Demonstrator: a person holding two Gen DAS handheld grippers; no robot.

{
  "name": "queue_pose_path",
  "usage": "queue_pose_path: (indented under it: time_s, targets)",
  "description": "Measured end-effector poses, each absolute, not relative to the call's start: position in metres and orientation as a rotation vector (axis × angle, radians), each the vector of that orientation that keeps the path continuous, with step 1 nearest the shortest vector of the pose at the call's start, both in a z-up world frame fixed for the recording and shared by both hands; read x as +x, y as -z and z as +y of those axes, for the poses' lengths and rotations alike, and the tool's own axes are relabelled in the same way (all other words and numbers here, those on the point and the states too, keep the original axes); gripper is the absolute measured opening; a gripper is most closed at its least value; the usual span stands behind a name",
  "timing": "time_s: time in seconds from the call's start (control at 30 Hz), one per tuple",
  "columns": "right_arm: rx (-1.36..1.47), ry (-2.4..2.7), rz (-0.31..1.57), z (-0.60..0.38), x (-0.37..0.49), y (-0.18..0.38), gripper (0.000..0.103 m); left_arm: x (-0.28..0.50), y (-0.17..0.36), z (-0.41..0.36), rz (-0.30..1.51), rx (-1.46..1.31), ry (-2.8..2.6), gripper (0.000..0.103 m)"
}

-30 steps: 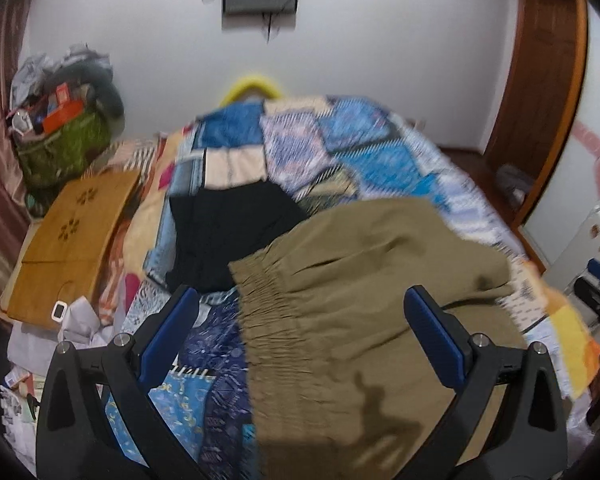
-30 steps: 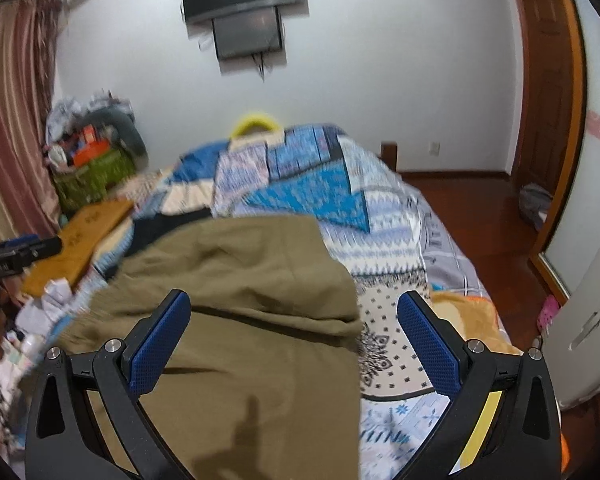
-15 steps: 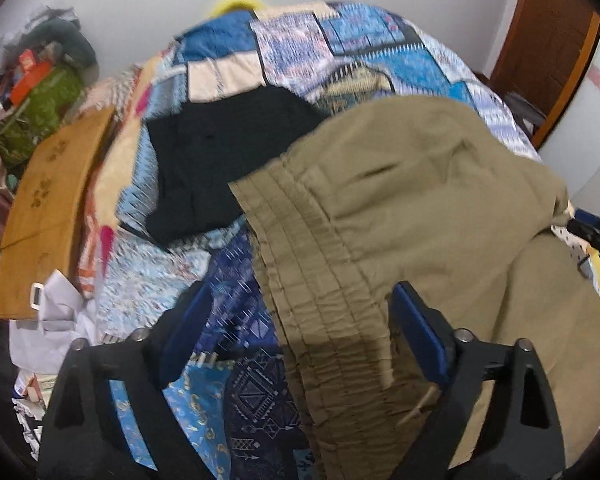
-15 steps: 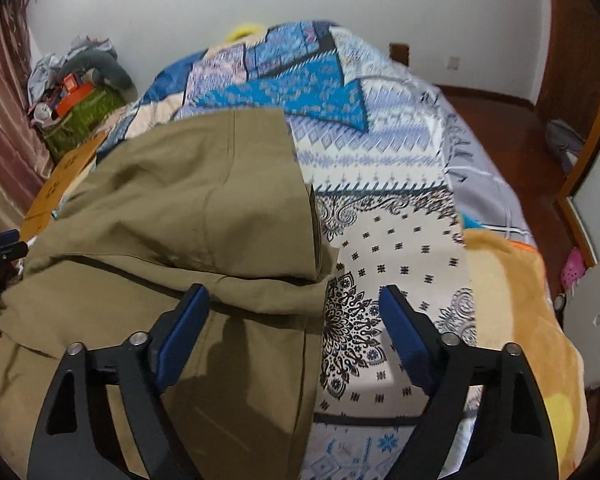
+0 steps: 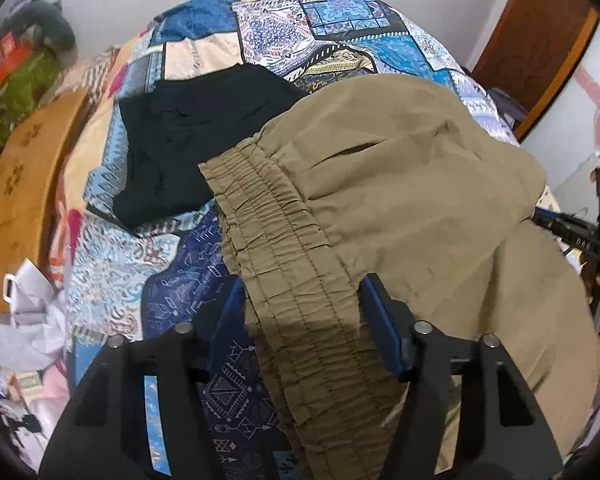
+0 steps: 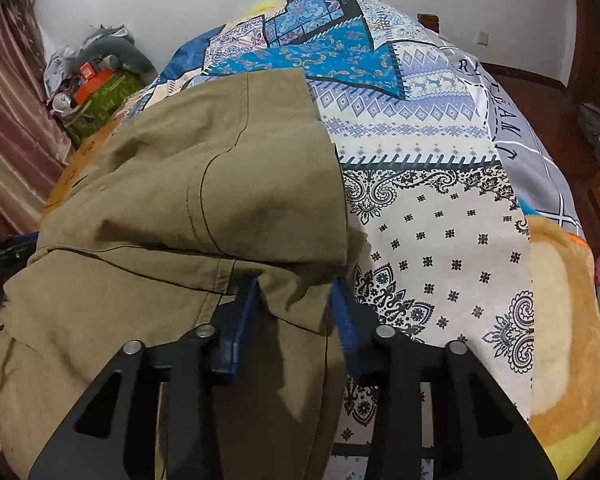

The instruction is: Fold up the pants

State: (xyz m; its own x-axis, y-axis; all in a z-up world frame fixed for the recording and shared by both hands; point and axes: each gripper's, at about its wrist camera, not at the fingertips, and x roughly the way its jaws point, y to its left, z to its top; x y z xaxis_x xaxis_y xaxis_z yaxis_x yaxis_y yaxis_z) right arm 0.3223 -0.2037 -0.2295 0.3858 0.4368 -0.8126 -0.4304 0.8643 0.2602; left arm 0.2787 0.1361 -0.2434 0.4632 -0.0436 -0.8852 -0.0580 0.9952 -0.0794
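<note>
Left gripper [image 5: 302,312] closing astride khaki pants [image 5: 400,184] waistband, right gripper [image 6: 296,316] seemingly pinching their edge

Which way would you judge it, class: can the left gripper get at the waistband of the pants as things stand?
Probably yes. The left gripper already straddles the waistband of the pants, its jaws have just been closing, and nothing lies between it and the cloth.

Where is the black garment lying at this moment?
In the left wrist view, the black garment lies on the patchwork bedspread, up and left of the olive pants, with the pants' waistband over its near edge.
</note>
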Motion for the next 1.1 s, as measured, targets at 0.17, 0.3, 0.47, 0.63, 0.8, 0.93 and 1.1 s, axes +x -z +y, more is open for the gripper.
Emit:
queue_pose_path:
  time_s: [0.17, 0.3, 0.47, 0.63, 0.8, 0.93, 1.1]
  targets:
    - [-0.078, -0.518, 1.034, -0.198, 0.324, 0.23, 0.021, 0.276, 0.243, 0.131, 1.077, -0.027, -0.032, 0.062]
    - [-0.095, -0.497, 1.041, -0.195, 0.325, 0.232, 0.02, 0.276, 0.244, 0.133, 1.077, -0.023, -0.047, 0.062]
    - [-0.096, -0.481, 1.058, -0.193, 0.326, 0.23, 0.02, 0.274, 0.244, 0.132, 1.068, 0.004, -0.056, 0.062]
    - [-0.071, -0.467, 1.012, -0.204, 0.322, 0.21, 0.02, 0.272, 0.233, 0.129, 1.052, 0.056, -0.093, 0.062]
    - [-0.093, -0.354, 0.902, -0.217, 0.323, 0.183, 0.015, 0.275, 0.221, 0.145, 1.04, 0.043, -0.147, 0.061]
    - [-0.031, -0.412, 0.885, -0.223, 0.328, 0.17, 0.018, 0.278, 0.206, 0.146, 1.0, -0.025, -0.094, 0.069]
    - [-0.001, -0.453, 0.865, -0.211, 0.336, 0.171, 0.068, 0.292, 0.207, 0.131, 0.999, -0.106, 0.001, 0.093]
